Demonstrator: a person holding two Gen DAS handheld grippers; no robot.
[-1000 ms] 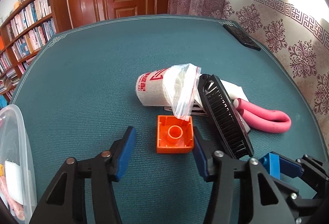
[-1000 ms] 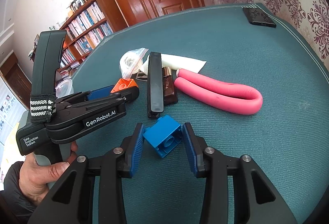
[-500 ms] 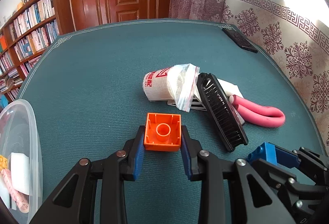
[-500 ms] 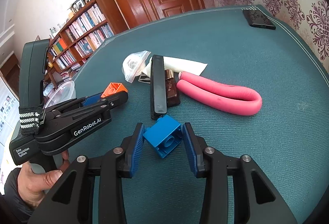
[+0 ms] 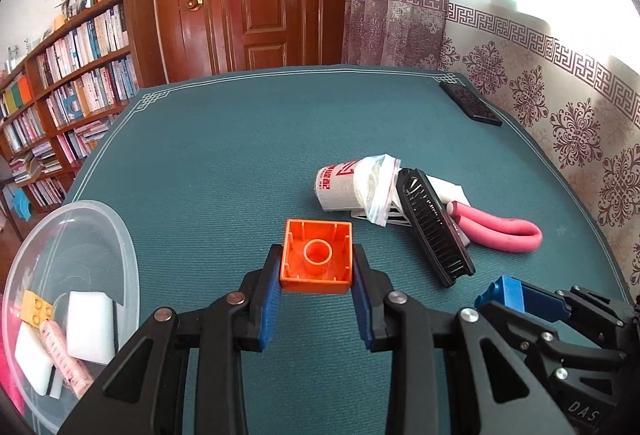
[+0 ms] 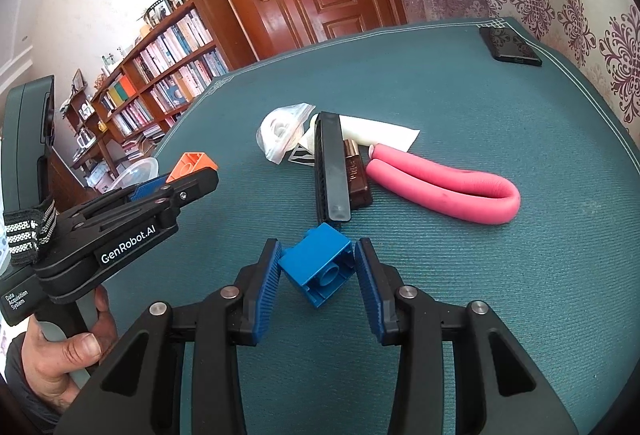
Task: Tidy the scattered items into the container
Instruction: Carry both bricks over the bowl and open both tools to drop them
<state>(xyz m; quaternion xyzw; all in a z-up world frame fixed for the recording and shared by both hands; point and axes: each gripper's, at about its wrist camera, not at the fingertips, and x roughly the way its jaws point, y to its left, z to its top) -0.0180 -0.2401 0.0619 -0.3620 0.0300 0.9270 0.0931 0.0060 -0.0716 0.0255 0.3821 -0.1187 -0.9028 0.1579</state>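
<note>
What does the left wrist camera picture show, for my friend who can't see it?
The left gripper is shut on an orange block, hollow side toward the camera, above a teal table. A clear bowl with a few things inside sits at the left; a black brush and pink foam tube lie at the right.

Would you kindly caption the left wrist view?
Left gripper grips an orange block near the clear container.

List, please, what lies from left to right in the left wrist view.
Bowl → orange block in the left gripper → brush → blue block → pink tube.
</note>
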